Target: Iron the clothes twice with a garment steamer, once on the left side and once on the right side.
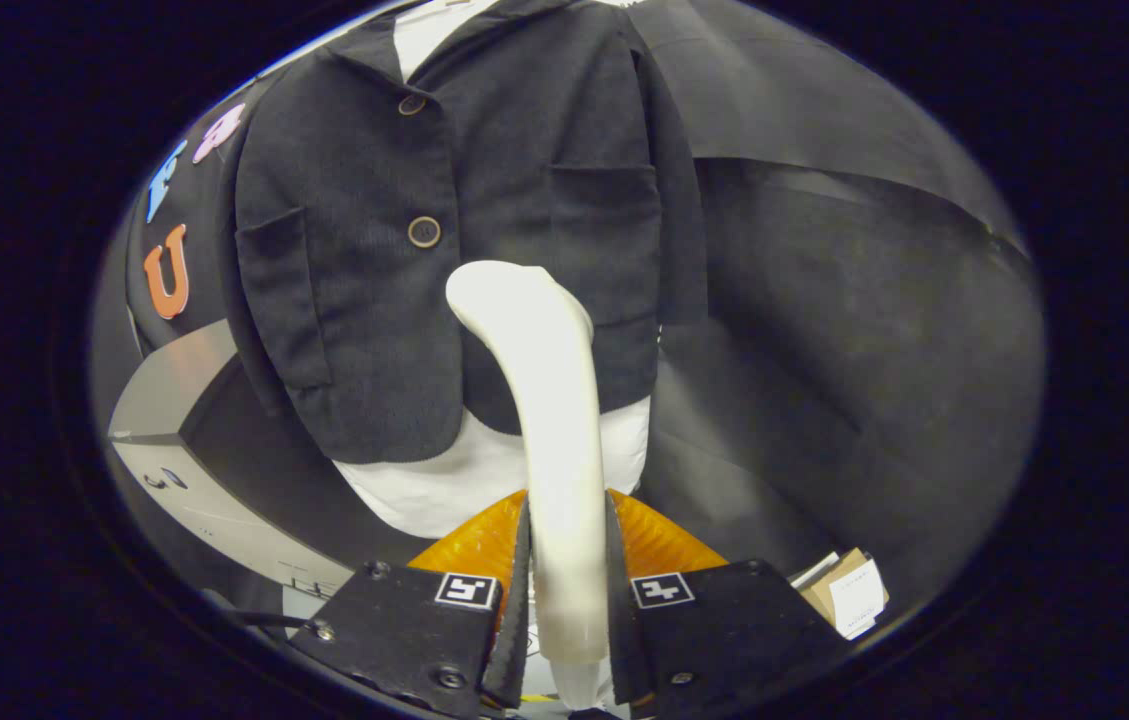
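- gripper [568, 580]: fingers closed in on the garment steamer [549, 420], one on each side of its cream handle, both pressing. Nearly shut, only the handle's width between them.
- Handle looks like smooth hard plastic, so probably slippery; the curved neck puts the head's weight ahead of the grip, so expect it to want to twist or tip. The low grip on the straight part looks right to me.
- Steamer head sits against the lower front of the dark jacket [444, 250], just right of the lower button [424, 231] and near the hem.
- Jacket: soft, light corduroy-like cloth over a white shirt [484, 470]; will give and swing under pressure. Buttons and pocket [604, 240] edges are snag points.
- Orange base [469, 545] just beyond the fingers, touching distance.
- Room: open dark cloth to the jacket's right; grey box [174, 420] crowds the left hem. Small carton [849, 590] beside the right finger.
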{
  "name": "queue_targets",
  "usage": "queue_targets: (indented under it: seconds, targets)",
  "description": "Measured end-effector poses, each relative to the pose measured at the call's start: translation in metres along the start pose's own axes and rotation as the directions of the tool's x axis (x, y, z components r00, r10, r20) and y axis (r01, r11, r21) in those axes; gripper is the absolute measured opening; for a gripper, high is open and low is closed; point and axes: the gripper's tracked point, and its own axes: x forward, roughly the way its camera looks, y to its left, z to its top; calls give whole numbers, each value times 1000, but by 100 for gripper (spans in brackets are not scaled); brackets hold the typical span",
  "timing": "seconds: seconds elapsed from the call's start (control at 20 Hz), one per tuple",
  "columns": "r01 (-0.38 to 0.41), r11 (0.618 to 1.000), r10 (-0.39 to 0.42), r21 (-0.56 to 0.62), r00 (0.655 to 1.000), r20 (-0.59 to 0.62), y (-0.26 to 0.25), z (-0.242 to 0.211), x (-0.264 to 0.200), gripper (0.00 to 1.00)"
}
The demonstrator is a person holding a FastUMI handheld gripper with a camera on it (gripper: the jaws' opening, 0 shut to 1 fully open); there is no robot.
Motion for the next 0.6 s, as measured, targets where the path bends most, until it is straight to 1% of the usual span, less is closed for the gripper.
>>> queue_targets:
  seconds: [0.35, 0.45, 0.6]
  targets:
    - [-5, 1000, 7, 26, 997, -72, 3, -29, 10, 36]
    - [-2, 1000, 4, 26, 998, -70, 3, -31, 8, 36]
    - [-17, 1000, 18, 22, 998, -52, 11, -30, -7, 36]
